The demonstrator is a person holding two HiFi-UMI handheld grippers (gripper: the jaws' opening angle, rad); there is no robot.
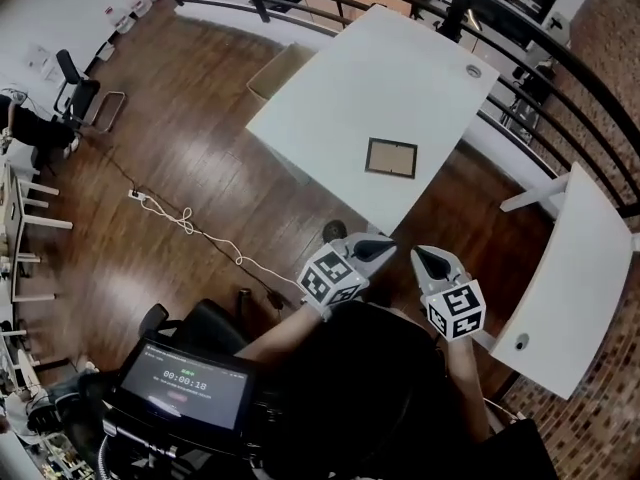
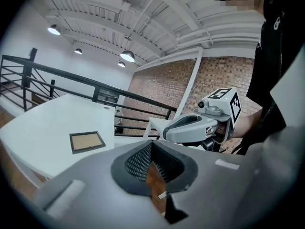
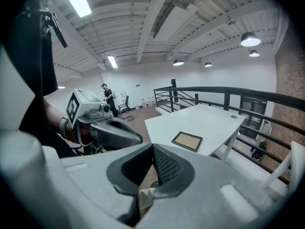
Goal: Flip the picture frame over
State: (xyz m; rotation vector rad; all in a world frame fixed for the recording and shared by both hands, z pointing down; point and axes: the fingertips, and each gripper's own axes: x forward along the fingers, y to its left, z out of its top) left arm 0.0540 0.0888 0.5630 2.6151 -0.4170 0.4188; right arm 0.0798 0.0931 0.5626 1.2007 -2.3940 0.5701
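Note:
The picture frame (image 1: pixel 391 158) lies flat near the near edge of the white table (image 1: pixel 350 78), a dark rim around a tan board. It also shows in the left gripper view (image 2: pixel 87 141) and the right gripper view (image 3: pixel 187 140). Both grippers are held close to the person's body, well short of the table. My left gripper (image 1: pixel 385 248) is shut with nothing between its jaws. My right gripper (image 1: pixel 423 259) is shut and empty too. Each gripper sees the other beside it: the right gripper (image 2: pixel 190 128) and the left gripper (image 3: pixel 116 130).
A second white table (image 1: pixel 575 288) stands to the right. A black railing (image 1: pixel 560 68) runs behind both tables. A white cable (image 1: pixel 190 223) trails over the wooden floor at left. A screen (image 1: pixel 185 383) sits at the person's front. A person (image 3: pixel 108 99) stands far off.

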